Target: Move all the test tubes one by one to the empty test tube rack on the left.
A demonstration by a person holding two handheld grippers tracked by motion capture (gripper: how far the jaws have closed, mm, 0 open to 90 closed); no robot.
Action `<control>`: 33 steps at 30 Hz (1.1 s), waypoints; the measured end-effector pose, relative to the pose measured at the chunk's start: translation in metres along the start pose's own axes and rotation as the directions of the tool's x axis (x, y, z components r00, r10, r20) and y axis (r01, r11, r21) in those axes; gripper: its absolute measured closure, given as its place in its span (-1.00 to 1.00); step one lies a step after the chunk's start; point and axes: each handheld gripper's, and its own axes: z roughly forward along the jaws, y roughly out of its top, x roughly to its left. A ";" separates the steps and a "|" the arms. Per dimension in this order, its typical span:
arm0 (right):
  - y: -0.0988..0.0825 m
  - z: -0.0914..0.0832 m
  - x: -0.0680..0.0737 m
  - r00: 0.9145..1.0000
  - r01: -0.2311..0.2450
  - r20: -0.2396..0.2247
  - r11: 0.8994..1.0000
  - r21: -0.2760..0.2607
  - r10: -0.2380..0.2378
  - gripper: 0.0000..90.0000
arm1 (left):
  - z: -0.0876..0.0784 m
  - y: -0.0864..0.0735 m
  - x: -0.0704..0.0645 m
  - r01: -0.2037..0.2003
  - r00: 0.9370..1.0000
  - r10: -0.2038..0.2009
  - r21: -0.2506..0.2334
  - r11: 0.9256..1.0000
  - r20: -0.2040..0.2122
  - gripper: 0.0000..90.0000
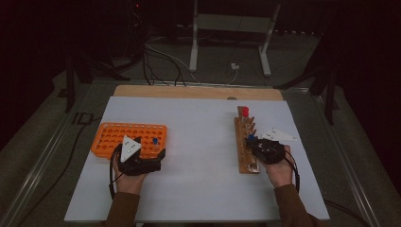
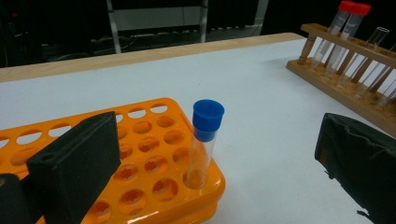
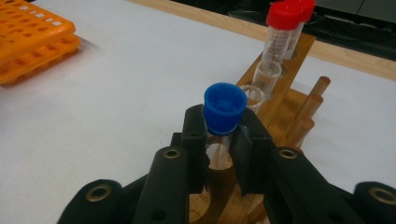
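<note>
High view: the right gripper point(image 1: 257, 146) sits at the near half of the wooden rack point(image 1: 246, 142), well right of the orange rack point(image 1: 113, 128), where the left gripper point(image 1: 150, 158) waits at its near right corner

Left gripper view: jaws spread wide, a blue-capped tube point(image 2: 204, 140) upright in the orange rack's corner hole between them

Right gripper view: jaws pinch another blue-capped tube point(image 3: 224, 112) just under its cap, long axis vertical over the wooden rack, nearer than the red-capped tubes point(image 3: 285, 28), so I judge it lifts straight up

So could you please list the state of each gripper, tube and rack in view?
Left gripper: open, beside the orange rack.
Right gripper: shut on blue-capped tube.
Blue-capped tube: gripped, over wooden rack.
Second blue-capped tube: upright in orange rack.
Red-capped tubes: upright, capped.
</note>
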 end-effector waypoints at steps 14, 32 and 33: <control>0.023 -0.023 -0.001 1.000 0.000 -0.016 0.999 -0.040 -0.001 0.71 | 0.000 0.003 -0.005 -0.026 1.000 0.026 0.000 1.000 0.003 -0.98; 0.048 -0.032 0.013 0.994 0.017 -0.102 0.998 -0.067 -0.024 0.71 | 0.012 0.028 -0.042 -0.109 0.991 0.110 -0.022 0.994 0.076 -0.98; 0.049 -0.031 0.015 0.994 0.018 -0.108 0.998 -0.066 -0.025 0.71 | 0.015 0.029 -0.046 -0.118 0.989 0.119 -0.020 0.993 0.085 -0.98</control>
